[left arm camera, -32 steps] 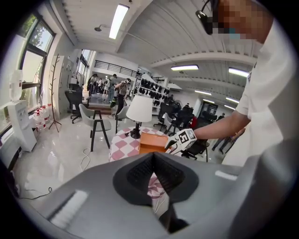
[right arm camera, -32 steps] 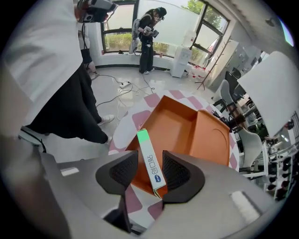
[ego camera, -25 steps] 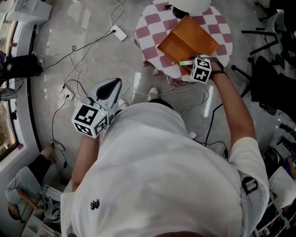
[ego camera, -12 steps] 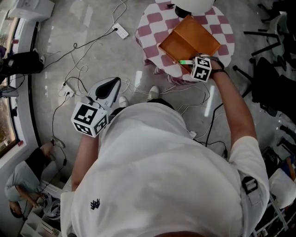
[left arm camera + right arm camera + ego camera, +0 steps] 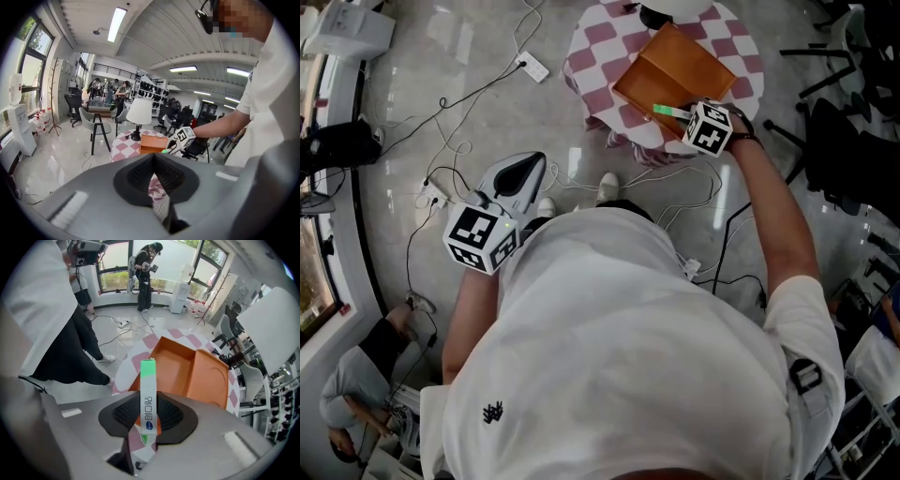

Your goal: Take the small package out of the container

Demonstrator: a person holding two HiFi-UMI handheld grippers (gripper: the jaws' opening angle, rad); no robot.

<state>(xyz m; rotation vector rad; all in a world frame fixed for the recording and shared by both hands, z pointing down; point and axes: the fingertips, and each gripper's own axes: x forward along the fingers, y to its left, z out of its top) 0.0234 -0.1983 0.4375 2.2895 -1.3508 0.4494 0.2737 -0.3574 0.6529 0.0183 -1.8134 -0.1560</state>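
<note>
I'm closing the right gripper [image 5: 149, 403] on the small package [image 5: 148, 392], and its pads are pressing against the package's narrow sides. The package is standing upright between them, green end up, over the near corner of the open orange box [image 5: 174, 367]. The box is sitting on a round table with a checked cloth [image 5: 598, 58], and a white lamp [image 5: 139, 113] is standing just behind it. I'm holding the left gripper [image 5: 153, 161] well away from the table, its jaws together and holding nothing. Cables [image 5: 467, 105] and a power strip [image 5: 533, 67] are lying across the floor, and dark chairs [image 5: 844, 141] are crowding the right side.
</note>
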